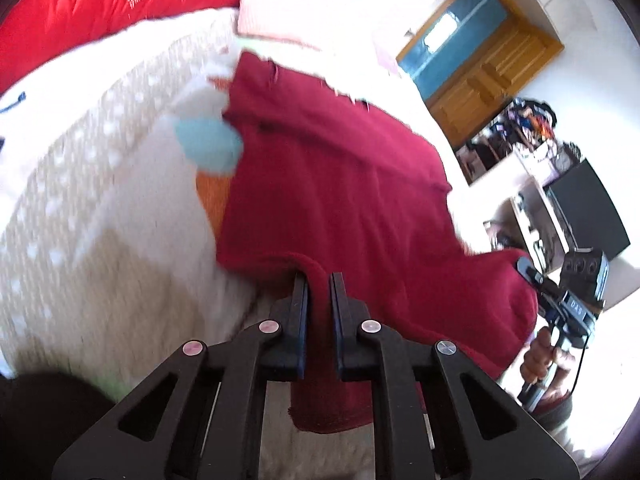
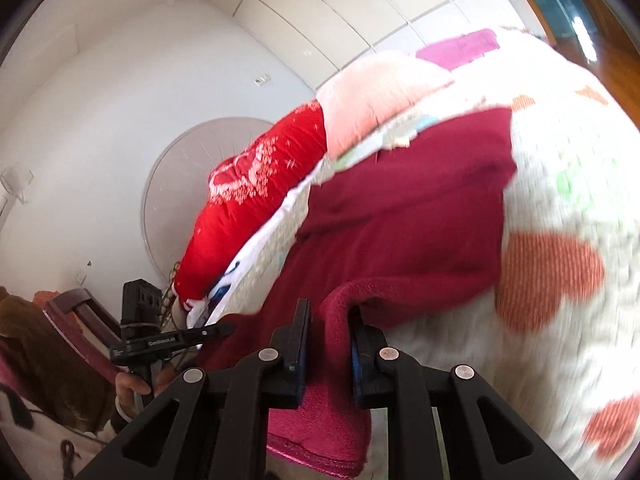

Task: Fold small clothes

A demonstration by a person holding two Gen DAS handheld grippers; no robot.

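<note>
Bedspread (image 1: 100,208) under maroon garment (image 1: 340,168), both grippers pinching

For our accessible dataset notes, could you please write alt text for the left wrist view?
The left tongs are shut on the near edge of a dark red garment spread over a pale patterned blanket. At far right, a hand holds the right tongs at the garment's other corner, with a red pillow behind.
</note>
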